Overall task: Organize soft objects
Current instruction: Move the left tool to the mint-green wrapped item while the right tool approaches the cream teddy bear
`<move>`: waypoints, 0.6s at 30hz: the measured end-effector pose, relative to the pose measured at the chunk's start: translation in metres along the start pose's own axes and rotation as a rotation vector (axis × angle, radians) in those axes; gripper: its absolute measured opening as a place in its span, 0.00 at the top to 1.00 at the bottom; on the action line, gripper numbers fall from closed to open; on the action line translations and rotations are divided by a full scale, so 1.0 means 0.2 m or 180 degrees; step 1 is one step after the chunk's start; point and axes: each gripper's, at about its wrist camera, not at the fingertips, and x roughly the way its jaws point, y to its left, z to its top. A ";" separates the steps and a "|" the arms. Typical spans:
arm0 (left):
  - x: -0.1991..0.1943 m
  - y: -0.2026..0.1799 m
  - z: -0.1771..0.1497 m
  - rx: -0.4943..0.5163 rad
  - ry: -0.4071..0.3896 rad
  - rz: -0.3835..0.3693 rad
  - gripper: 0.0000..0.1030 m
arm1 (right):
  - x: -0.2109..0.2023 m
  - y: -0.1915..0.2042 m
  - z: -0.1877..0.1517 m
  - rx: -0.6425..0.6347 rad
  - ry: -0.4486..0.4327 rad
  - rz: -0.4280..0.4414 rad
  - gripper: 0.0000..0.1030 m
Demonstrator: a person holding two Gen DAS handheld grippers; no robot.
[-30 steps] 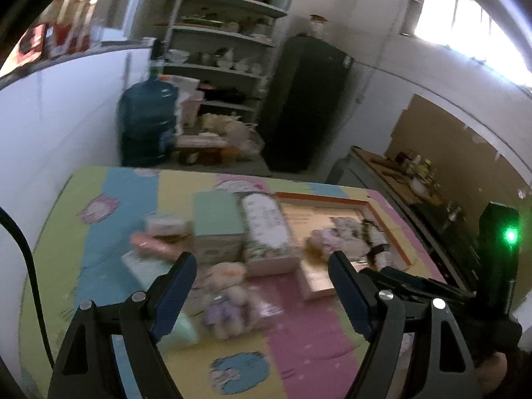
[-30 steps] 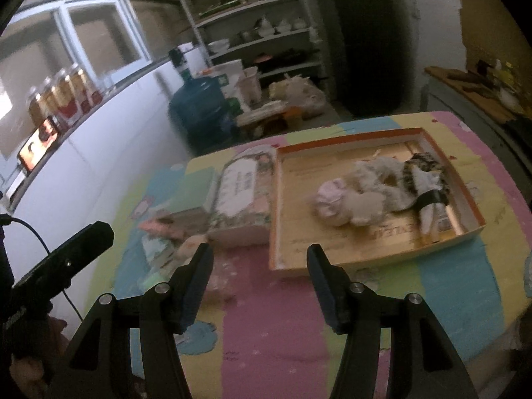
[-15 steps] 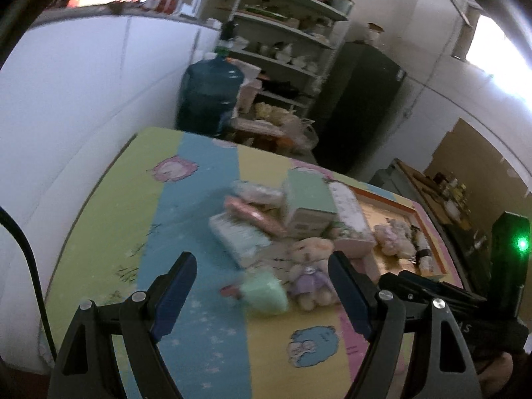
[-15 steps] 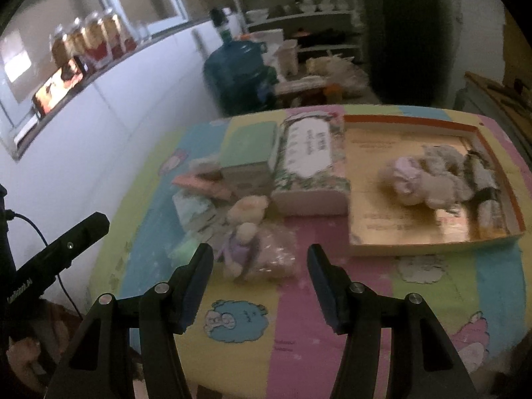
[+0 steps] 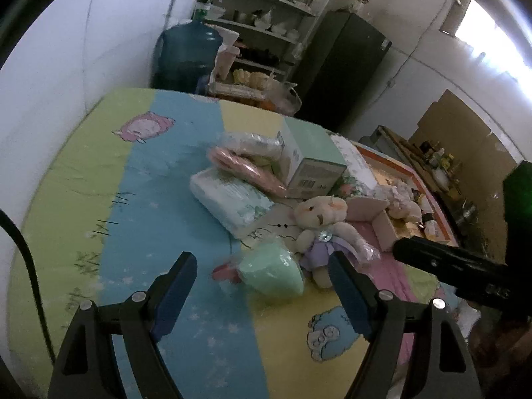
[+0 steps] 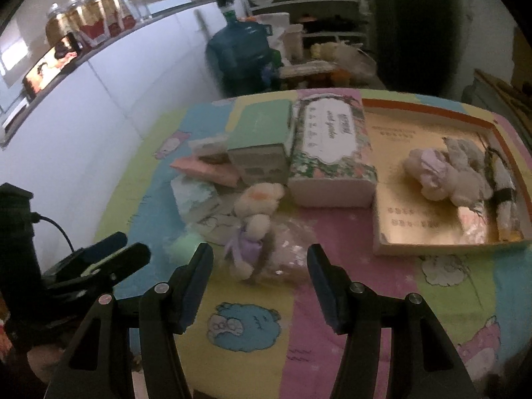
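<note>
Behind plush bunny (image 6: 254, 212): floral tissue box (image 6: 327, 153), green carton (image 6: 262, 141).

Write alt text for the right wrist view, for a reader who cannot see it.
The right hand-held gripper hangs open over a pastel cartoon table cover, aimed at a small plush bunny in a lilac dress. Beyond stand a floral tissue box and an orange-rimmed tray holding more plush toys.

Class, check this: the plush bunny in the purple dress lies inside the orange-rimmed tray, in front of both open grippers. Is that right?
Not quite. The plush bunny lies on the colourful mat, outside the orange-rimmed tray, as the right wrist view shows. It is in front of both grippers, left gripper and right gripper, and both are open.
</note>
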 end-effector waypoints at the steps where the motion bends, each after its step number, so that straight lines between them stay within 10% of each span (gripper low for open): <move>1: 0.02 0.00 0.00 -0.0016 0.0019 -0.0008 0.23 | 0.00 -0.02 0.00 0.0020 0.0003 -0.0030 0.41; 18: 0.25 0.04 -0.05 -0.0288 0.0198 0.0016 0.43 | 0.00 -0.13 -0.01 0.0036 0.0090 -0.0103 0.41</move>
